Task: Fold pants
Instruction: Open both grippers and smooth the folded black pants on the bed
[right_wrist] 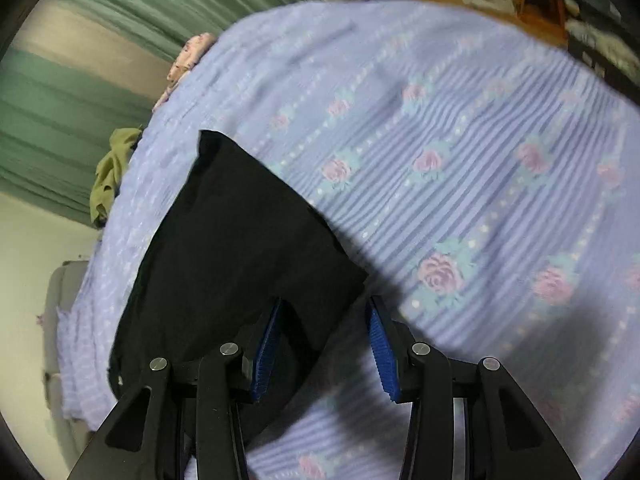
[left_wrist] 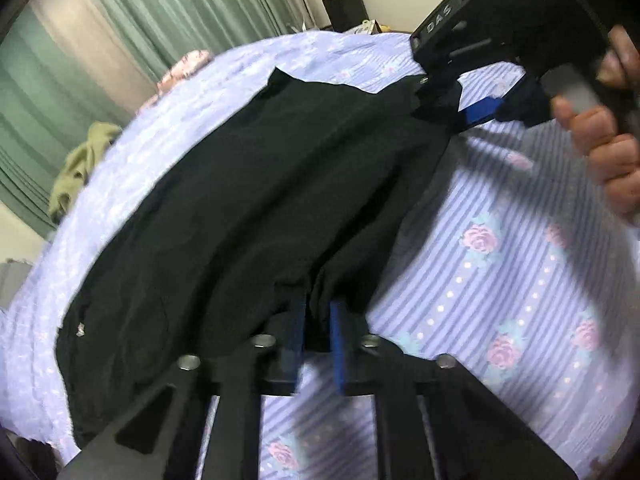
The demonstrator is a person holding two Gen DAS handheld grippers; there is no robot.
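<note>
Black pants (left_wrist: 256,184) lie partly doubled on the floral bedsheet (left_wrist: 500,272); left gripper (left_wrist: 316,332) pinches an edge, right gripper (right_wrist: 324,340) spread apart, folds remaining

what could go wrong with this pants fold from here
The left gripper pinches only a small bunch of the black pants, so the cloth might slip out. The right gripper is open at the pants' corner, so that side may sag or fold unevenly onto the floral bedsheet.

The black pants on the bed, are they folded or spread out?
Folded: the black fabric pants lie doubled into a compact slab on the lilac floral bedspread.
</note>
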